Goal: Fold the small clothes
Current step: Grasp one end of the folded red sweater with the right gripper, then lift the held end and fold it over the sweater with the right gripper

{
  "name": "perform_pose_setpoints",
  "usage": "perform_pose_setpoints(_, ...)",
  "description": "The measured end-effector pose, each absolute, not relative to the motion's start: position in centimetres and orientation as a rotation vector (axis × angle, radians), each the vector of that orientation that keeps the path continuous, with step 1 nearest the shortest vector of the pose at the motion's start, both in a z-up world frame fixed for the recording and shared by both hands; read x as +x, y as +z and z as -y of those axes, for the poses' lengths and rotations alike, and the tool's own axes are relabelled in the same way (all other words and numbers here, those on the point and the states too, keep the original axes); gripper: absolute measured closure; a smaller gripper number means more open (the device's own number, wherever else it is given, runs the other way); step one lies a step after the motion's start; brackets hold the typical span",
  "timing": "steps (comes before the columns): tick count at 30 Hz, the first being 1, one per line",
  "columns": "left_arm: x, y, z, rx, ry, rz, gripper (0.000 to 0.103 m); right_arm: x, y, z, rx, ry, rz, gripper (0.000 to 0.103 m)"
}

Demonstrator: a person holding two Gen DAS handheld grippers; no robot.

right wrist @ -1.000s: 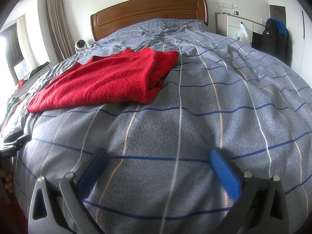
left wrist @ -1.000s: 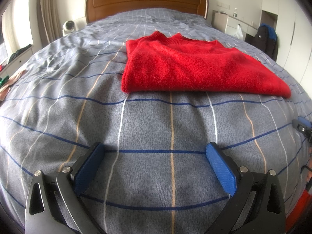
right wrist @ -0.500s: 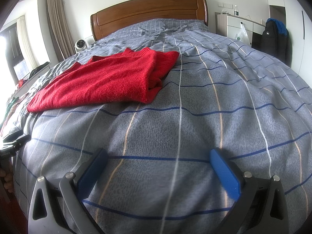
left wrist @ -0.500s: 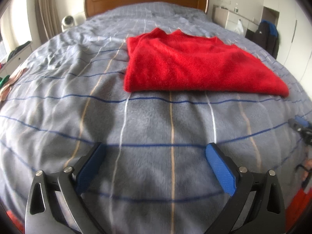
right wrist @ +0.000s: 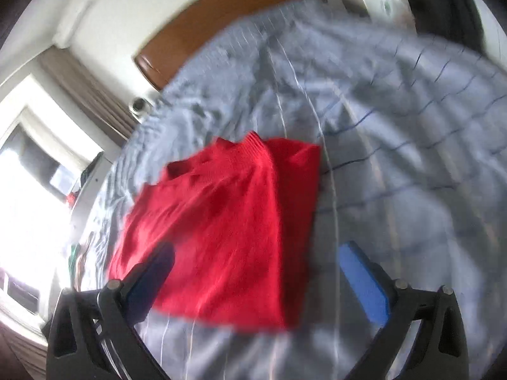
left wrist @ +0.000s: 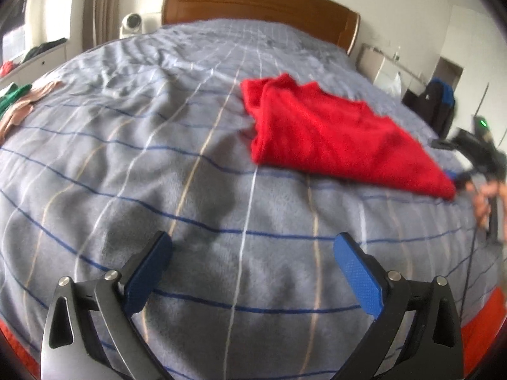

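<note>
While the red sweater (left wrist: pixel 332 136) lies folded flat on the grey checked bedspread (left wrist: pixel 158 174), short of the wooden headboard (left wrist: pixel 259 3), the step in hand looks like an approach for another fold. The right gripper (right wrist: pixel 256 275) hangs over the sweater's near edge, its jaws closing but pressing on nothing yet. The left gripper (left wrist: pixel 253 266) is spread wide over bare bedspread, well short of the sweater. Next, each needs a corner.
</note>
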State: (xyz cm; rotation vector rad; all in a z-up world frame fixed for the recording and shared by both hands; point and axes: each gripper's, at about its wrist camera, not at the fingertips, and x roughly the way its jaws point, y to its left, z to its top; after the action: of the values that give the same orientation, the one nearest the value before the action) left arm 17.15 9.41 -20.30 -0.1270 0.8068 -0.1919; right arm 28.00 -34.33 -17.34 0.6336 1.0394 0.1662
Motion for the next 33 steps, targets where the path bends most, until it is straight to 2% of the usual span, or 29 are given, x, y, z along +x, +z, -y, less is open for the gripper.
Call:
perform_pose_setpoints(1, 17.1, -20.4, -9.3, -0.114, -0.191, -0.810, 0.001, 29.7, -19.3, 34.1, 0.706, 0.199, -1.091, 0.028)
perform_pose_setpoints(3, 16.8, -20.0, -9.5, -0.102, -0.194, -0.801, 0.001, 30.9, -21.3, 33.4, 0.746, 0.204, -1.154, 0.042)
perform_pose_setpoints(4, 16.7, -19.8, -9.6, -0.103, -0.192, -0.795, 0.001, 31.2, -21.0, 33.3, 0.708, 0.156, -1.142, 0.065)
perform_pose_setpoints(5, 16.6, -19.5, -10.0, -0.105, -0.186, -0.785, 0.001, 31.3, -20.1, 33.3, 0.692, 0.118, -1.115, 0.082)
perform_pose_setpoints(6, 16.6, -19.3, -10.5, -0.111, -0.171, -0.777, 0.001, 31.4, -18.8, 33.1, 0.705, 0.114, -1.085, 0.089)
perform_pose_setpoints(9, 17.4, -19.0, -11.9, -0.158, -0.122, -0.766, 0.001, 32.1, -13.7, 29.6, 0.620, 0.176, -1.024, 0.091)
perform_pose_setpoints(14, 18.1, -19.3, -13.7, -0.203, -0.058, -0.756, 0.001, 35.3, -8.6, 17.5, 0.414, 0.355, -1.028, 0.091)
perform_pose_setpoints(20, 17.9, -19.5, -15.3, -0.233, -0.021, -0.761, 0.001, 36.7, -12.4, 4.5, 0.267, 0.498, -1.103, 0.091)
perform_pose_setpoints(21, 17.9, -19.6, -15.6, -0.245, -0.016, -0.766, 0.001, 36.3, -13.4, 3.3, 0.278, 0.536, -1.150, 0.085)
perform_pose_setpoints(22, 18.0, -19.7, -15.9, -0.258, -0.011, -0.768, 0.001, 36.3, -14.3, 2.5, 0.288, 0.567, -1.208, 0.073)
perform_pose_setpoints(24, 18.1, -19.6, -16.2, -0.272, -0.013, -0.764, 0.001, 35.3, -13.4, 2.7, 0.363, 0.632, -1.213, 0.070)
perform_pose_setpoints(26, 18.2, -19.5, -16.4, -0.286, -0.020, -0.758, 0.001, 34.2, -10.2, 5.1, 0.477, 0.731, -1.120, 0.067)
perform_pose_setpoints(27, 18.1, -19.5, -16.4, -0.294, -0.023, -0.758, 0.001, 33.7, -8.6, 6.5, 0.474, 0.737, -1.069, 0.053)
perform_pose_setpoints(28, 18.2, -19.5, -16.4, -0.305, -0.028, -0.760, 0.001, 33.3, -7.4, 7.4, 0.447, 0.720, -1.033, 0.035)
perform_pose_setpoints(30, 18.4, -19.7, -16.3, -0.317, -0.038, -0.771, 0.001, 32.7, -5.2, 9.4, 0.263, 0.564, -0.982, 0.019)
perform_pose_setpoints(33, 18.6, -19.9, -15.7, -0.295, -0.039, -0.783, 0.001, 32.9, -6.0, 9.1, -0.017, 0.465, -1.087, 0.019)
